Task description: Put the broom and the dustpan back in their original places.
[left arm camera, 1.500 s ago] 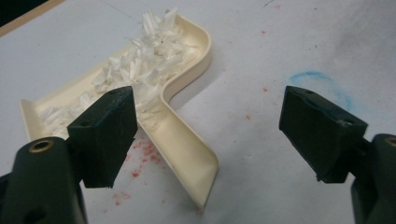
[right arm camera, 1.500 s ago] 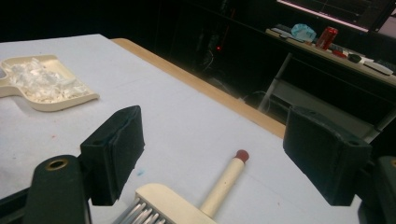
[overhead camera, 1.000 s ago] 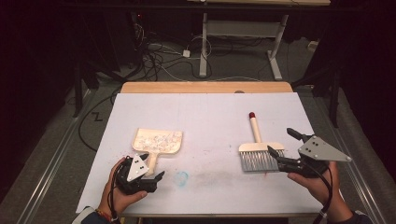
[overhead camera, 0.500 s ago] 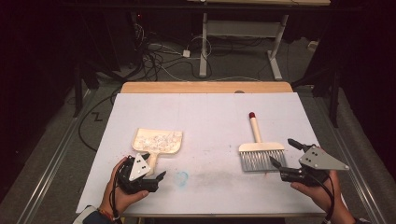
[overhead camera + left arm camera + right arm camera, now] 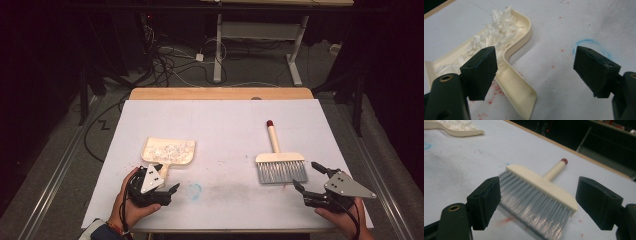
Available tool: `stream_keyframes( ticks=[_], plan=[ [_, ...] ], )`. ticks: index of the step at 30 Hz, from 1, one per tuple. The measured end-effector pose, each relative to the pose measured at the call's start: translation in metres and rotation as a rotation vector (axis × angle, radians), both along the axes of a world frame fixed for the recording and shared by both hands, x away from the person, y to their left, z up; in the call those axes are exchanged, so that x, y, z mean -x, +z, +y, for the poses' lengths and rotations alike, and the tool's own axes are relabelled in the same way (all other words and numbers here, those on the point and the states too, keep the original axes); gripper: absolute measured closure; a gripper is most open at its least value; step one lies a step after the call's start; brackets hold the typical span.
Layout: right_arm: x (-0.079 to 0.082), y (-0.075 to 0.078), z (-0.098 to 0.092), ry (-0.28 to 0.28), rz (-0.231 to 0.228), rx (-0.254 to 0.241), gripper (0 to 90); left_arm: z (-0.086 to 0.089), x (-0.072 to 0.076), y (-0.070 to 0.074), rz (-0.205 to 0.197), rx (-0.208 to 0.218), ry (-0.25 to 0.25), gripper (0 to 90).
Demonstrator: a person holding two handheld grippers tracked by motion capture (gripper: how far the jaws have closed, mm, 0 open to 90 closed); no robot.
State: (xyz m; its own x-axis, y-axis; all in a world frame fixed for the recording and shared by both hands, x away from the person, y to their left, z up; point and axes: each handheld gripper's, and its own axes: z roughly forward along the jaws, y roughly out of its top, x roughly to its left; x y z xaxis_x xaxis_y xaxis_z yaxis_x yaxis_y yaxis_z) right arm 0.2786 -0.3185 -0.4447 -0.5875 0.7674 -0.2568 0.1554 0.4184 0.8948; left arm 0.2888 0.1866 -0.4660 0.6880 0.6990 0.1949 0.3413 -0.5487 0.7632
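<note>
Left tool (image 5: pixel 161 192), held in a hand at the near left edge of the white surface (image 5: pixel 220 125), jaws spread wide and empty. Just beyond it, touching nothing: cream plastic dustpan (image 5: pixel 169 152), its short flat handle (image 5: pixel 517 93) pointing back toward the tool and lying between the jaws' line of sight in the left gripper view, nearer the left jaw. Piled in the pan: shredded white paper scraps (image 5: pixel 491 40), heaped toward the far wall. Beside the handle, on the bare surface: a faint blue scribbled ring (image 5: pixel 587 43) and scattered small red specks (image 5: pixel 495 87).

Right tool (image 5: pixel 314 184), held at the near right edge, grey three-cornered plate on top, jaws likewise wide apart and gripping nothing. Just ahead of the jaws, not touching: cream-backed hand brush with grey bristles (image 5: pixel 280 167), lying flat, bristles toward the tool, round handle with a dark red tip (image 5: pixel 270 123) pointing away toward the far edge. Brush and dustpan well apart, a smudged grey patch (image 5: pixel 235 187) between them. Behind the white sheet: a wooden strip (image 5: pixel 220 93) of the surface's far edge.
</note>
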Motion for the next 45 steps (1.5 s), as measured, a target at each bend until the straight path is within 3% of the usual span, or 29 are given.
stream_keyframes(
  ticks=[3, 6, 14, 17, 23, 45],
  plan=[
    [0.000, -0.008, 0.000, -0.009, 0.026, 0.026, 20.8, 0.000, 0.001, 0.000, -0.002, 0.000, 0.004, 18.2],
    [0.001, -0.009, 0.001, -0.005, 0.025, 0.035, 20.7, -0.001, 0.001, 0.001, -0.007, -0.004, 0.003, 18.2],
    [0.003, -0.003, 0.003, -0.003, -0.002, 0.020, 20.6, 0.000, 0.006, -0.001, -0.013, -0.029, -0.010, 18.1],
    [0.005, -0.002, 0.006, -0.006, -0.011, 0.023, 20.6, 0.002, 0.007, 0.000, -0.017, -0.006, -0.005, 18.1],
    [0.005, 0.001, 0.005, -0.013, -0.007, -0.002, 20.7, 0.000, 0.005, 0.000, -0.018, -0.019, -0.011, 18.1],
    [0.006, 0.001, 0.005, -0.021, -0.020, 0.020, 20.8, -0.003, 0.002, -0.001, -0.008, -0.016, -0.014, 18.2]
  ],
)
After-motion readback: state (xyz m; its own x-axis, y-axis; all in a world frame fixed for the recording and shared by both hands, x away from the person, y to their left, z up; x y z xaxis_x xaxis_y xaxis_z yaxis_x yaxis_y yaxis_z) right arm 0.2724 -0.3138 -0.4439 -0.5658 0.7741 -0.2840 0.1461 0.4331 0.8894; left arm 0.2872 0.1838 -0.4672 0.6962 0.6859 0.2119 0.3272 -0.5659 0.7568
